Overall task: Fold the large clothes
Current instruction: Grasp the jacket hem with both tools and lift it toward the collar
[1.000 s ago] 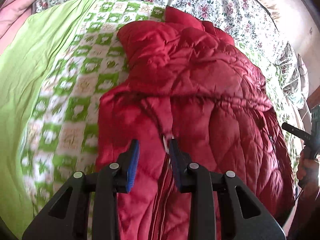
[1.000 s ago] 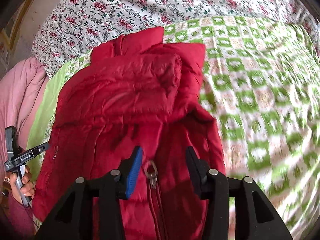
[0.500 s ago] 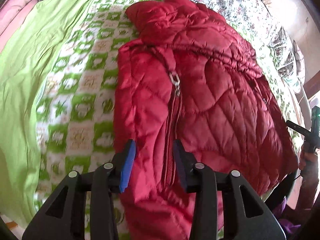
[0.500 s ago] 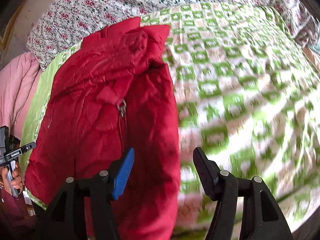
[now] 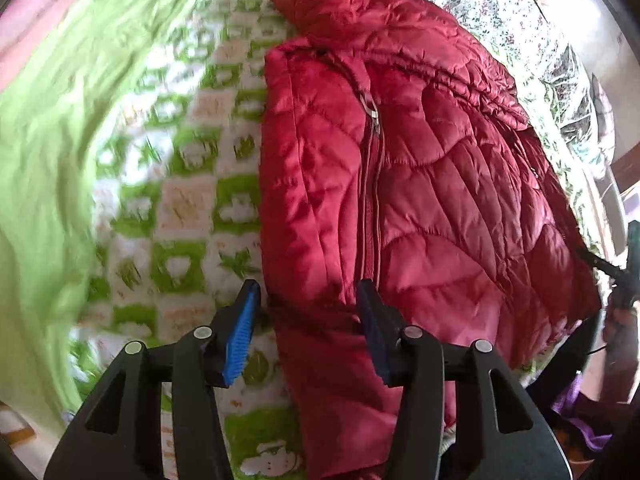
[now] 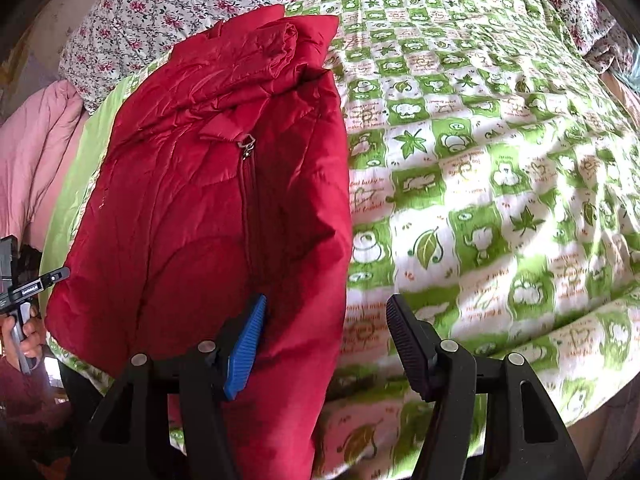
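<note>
Jacket hem (image 5: 360,440) behind fingers, quilt (image 5: 132,128) blurred

Small orange lettering is printed in the white squares of the green-and-white checked quilt (image 6: 472,168) seen from the right wrist view; one square appears to begin "feel lucky to", though the remaining lines are too small and soft to read; a white label sits on the black handle of the left gripper (image 6: 24,292) at the frame's left edge; its wording is too tiny to make out.
</note>
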A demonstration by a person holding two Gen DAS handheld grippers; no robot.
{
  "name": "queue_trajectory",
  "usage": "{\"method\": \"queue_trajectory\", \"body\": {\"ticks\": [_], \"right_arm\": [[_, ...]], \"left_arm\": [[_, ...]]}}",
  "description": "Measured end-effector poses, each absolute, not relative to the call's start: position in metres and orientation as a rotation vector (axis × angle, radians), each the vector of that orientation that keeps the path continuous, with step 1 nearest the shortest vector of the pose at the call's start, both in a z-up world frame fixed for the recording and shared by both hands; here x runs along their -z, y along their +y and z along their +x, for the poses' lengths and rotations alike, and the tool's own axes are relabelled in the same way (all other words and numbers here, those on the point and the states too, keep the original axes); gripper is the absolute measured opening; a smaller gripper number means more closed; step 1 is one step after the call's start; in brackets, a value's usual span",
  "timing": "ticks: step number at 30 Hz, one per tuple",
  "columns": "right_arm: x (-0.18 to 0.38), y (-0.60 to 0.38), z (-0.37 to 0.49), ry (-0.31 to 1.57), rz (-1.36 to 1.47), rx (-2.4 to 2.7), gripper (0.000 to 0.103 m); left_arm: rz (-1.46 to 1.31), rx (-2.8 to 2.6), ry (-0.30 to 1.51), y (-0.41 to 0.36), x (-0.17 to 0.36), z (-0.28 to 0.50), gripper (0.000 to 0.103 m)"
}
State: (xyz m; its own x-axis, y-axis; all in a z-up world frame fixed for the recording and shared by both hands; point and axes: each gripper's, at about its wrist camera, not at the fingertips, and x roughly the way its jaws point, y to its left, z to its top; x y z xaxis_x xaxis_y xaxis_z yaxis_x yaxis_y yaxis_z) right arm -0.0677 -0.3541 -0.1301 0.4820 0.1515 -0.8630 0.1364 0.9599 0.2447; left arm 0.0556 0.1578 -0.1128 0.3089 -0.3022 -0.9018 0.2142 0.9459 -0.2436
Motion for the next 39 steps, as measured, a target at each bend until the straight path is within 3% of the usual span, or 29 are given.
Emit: {"method": "queue_trajectory", "body": {"ticks": [14,21,25,28,39], "right_arm": [[0.137,-0.328,-0.082,1.134,0.296,-0.147,0.063],[0.140,-0.323,-0.084,1.146,0.297,-0.192,0.049],[0.138,-0.324,-0.086,1.132,0.307,-0.204,0.028],[0.129,-0.321,-0.086,1.089,0.322,-0.235,0.022],[0.084,-0.339,-0.079,0.875,0.455,-0.327,0.020]], "left_arm": [[-0.084,0.444,1.261,0.146,0.127,0.038,0.048],[-0.045,0.477,1.269,0.142,0.126,0.037,0.048],[0.008,0.513,1.233,0.132,0.119,0.032,0.021],[0.009,0.517,1.174,0.126,0.108,0.028,0.014],[-0.126,0.536,0.977,0.136,0.048,0.028,0.012]]}}
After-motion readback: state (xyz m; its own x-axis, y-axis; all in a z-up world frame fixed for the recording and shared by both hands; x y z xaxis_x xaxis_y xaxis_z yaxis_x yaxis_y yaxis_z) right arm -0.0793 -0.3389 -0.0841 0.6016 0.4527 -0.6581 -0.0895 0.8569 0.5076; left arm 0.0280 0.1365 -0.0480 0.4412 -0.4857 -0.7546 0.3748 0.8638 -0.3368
